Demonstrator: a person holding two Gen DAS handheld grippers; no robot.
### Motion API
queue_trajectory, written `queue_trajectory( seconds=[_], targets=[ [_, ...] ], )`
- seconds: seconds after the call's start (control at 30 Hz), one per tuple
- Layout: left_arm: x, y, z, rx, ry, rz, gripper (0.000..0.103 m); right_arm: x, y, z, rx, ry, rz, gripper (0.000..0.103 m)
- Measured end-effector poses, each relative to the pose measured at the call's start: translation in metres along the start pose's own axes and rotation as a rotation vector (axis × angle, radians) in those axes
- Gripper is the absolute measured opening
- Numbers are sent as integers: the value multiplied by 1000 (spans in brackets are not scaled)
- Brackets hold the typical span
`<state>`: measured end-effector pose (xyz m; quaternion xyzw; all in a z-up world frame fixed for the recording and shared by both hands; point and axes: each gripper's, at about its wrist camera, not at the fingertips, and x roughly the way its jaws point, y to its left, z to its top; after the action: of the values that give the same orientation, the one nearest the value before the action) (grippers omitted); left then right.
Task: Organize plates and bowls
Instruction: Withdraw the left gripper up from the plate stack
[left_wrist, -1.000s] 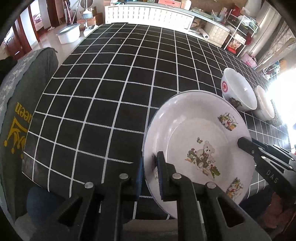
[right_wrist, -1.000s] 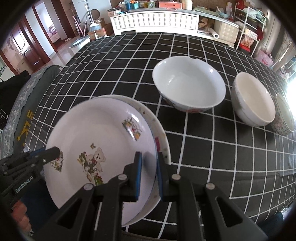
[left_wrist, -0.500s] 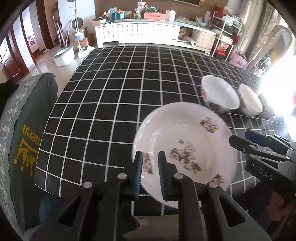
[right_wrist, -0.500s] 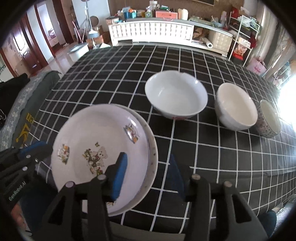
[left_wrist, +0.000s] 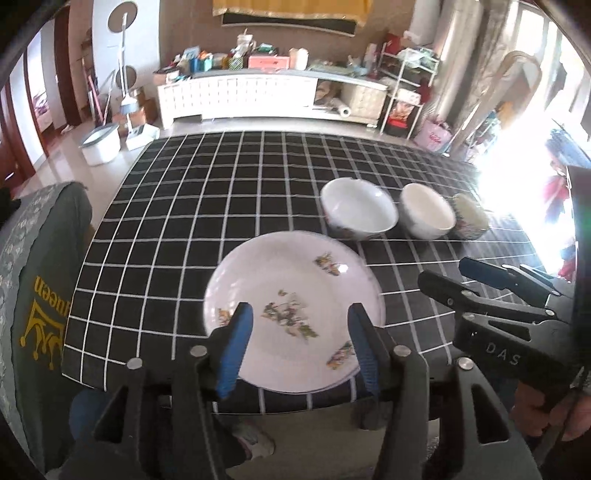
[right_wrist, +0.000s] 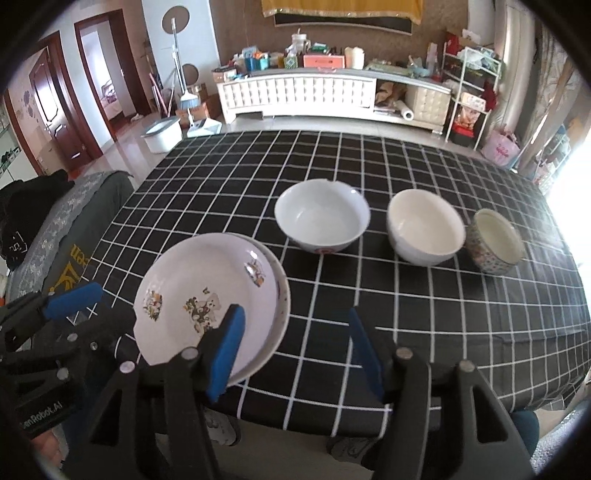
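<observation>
A white plate with bear pictures (left_wrist: 291, 310) (right_wrist: 207, 299) lies on top of a second plate (right_wrist: 282, 295) near the front edge of the black checked table (left_wrist: 184, 221). Behind it stand a large white bowl (left_wrist: 358, 208) (right_wrist: 322, 218), a cream bowl (left_wrist: 426, 216) (right_wrist: 424, 230) and a small patterned bowl (left_wrist: 471, 216) (right_wrist: 495, 240) in a row. My left gripper (left_wrist: 299, 343) is open and empty, pulled back above the plates' near rim. My right gripper (right_wrist: 295, 345) is open and empty, just right of the plates.
A grey cloth-covered chair (left_wrist: 33, 295) stands at the table's left edge. The table's front edge (right_wrist: 369, 417) is close below both grippers. A white cabinet (right_wrist: 314, 94) and a shelf rack (right_wrist: 469, 96) stand beyond the table.
Both grippers let go of the bear plate, the right one first and then the left, and drew back and up. The plate now rests on the second plate.
</observation>
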<state>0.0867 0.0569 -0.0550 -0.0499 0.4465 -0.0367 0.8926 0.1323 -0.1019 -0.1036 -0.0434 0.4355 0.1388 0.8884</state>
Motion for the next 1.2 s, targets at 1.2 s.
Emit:
queue_trajectory(
  seconds=[1.2],
  targets=[
    [36, -40, 101, 88, 35, -124, 62, 3, -69, 67, 113, -60, -1, 63]
  ],
)
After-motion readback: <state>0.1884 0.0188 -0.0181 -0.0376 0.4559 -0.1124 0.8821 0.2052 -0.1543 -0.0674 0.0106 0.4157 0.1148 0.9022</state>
